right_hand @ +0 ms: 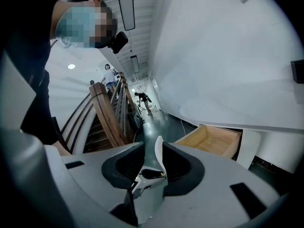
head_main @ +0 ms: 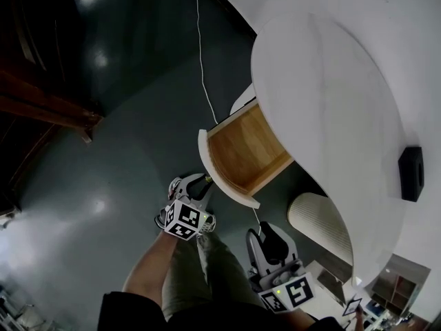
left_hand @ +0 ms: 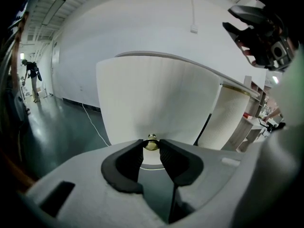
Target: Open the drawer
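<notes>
A wooden drawer stands pulled out from under the white curved desk. Its curved white front faces me and fills the left gripper view. A small brass knob on that front sits between the tips of my left gripper, whose pads are shut on it. In the head view the left gripper meets the drawer front from below. My right gripper hangs lower right of the drawer, apart from it. It is open with nothing between its pads; the open drawer lies beyond.
A ribbed white column stands under the desk right of the drawer. A black box lies on the desk top. A white cable runs over the dark floor. Wooden stairs rise at the left, with people far off.
</notes>
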Action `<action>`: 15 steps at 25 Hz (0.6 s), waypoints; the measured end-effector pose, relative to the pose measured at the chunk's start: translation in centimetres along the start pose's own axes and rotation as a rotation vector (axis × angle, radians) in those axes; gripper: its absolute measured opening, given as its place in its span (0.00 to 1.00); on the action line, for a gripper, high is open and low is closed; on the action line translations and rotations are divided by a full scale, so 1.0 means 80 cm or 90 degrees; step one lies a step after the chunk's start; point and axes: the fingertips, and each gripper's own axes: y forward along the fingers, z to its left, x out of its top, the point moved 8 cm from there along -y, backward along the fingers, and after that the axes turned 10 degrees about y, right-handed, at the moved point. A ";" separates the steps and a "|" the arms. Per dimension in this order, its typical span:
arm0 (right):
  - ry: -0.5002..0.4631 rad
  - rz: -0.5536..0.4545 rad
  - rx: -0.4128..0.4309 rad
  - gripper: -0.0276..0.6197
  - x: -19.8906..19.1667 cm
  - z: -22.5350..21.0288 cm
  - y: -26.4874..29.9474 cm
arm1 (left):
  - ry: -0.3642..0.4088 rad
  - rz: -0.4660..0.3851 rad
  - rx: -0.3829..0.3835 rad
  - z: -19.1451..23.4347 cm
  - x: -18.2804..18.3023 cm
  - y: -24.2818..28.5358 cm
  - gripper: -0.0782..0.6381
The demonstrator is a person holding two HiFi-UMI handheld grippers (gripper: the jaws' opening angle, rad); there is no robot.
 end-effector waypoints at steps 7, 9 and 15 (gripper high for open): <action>-0.016 -0.015 -0.003 0.23 0.020 0.011 0.000 | -0.016 0.018 -0.009 -0.003 0.015 -0.027 0.29; -0.021 -0.021 -0.002 0.23 0.028 0.015 -0.001 | -0.015 0.015 -0.004 -0.006 0.023 -0.043 0.30; -0.036 -0.032 0.003 0.22 0.047 0.025 -0.002 | 0.007 0.012 0.020 -0.003 0.053 -0.096 0.30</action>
